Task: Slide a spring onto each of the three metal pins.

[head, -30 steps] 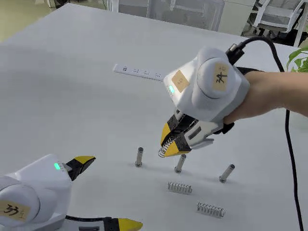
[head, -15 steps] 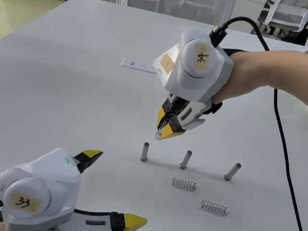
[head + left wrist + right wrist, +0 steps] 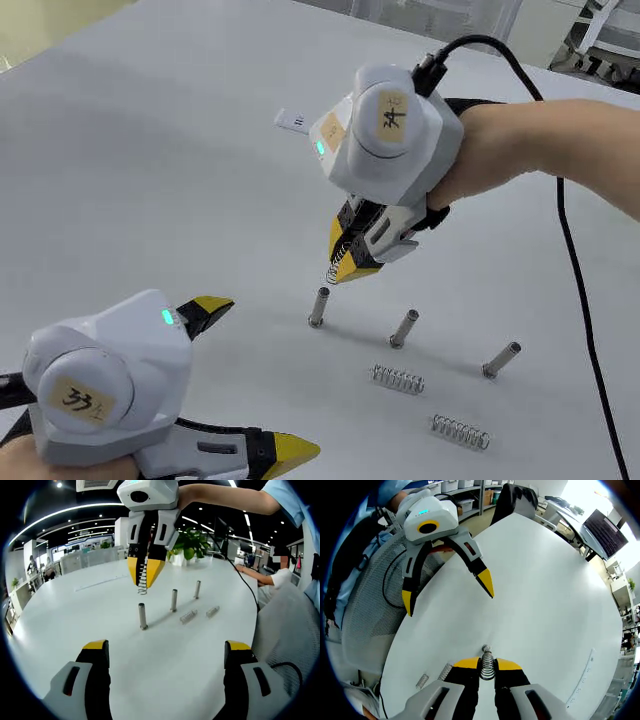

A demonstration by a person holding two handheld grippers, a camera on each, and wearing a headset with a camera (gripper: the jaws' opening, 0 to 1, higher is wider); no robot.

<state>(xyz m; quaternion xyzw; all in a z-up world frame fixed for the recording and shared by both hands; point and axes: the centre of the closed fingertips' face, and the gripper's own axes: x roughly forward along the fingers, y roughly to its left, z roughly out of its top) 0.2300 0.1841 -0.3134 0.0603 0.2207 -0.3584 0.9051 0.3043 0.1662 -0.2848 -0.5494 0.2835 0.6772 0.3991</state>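
Above white table (image 3: 150,150), right claw (image 3: 348,270) pinches spring (image 3: 142,577) (just over pin (image 3: 319,306)).

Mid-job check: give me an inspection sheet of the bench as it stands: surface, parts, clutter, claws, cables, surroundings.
Surface: white table, no spills seen.
Job's things: left pin, middle pin and right pin stand bare; first loose spring and second loose spring lie in front of them; held spring is in a claw.
Clutter: power strip, partly hidden behind the right gripper's body.
Grippers: right claw shut on the held spring, just above the left pin; left claw open, holding nothing.
Cables: black cable trails from the right gripper's body down the right side of the head view.
Surroundings: office chairs, potted plant, seated person.
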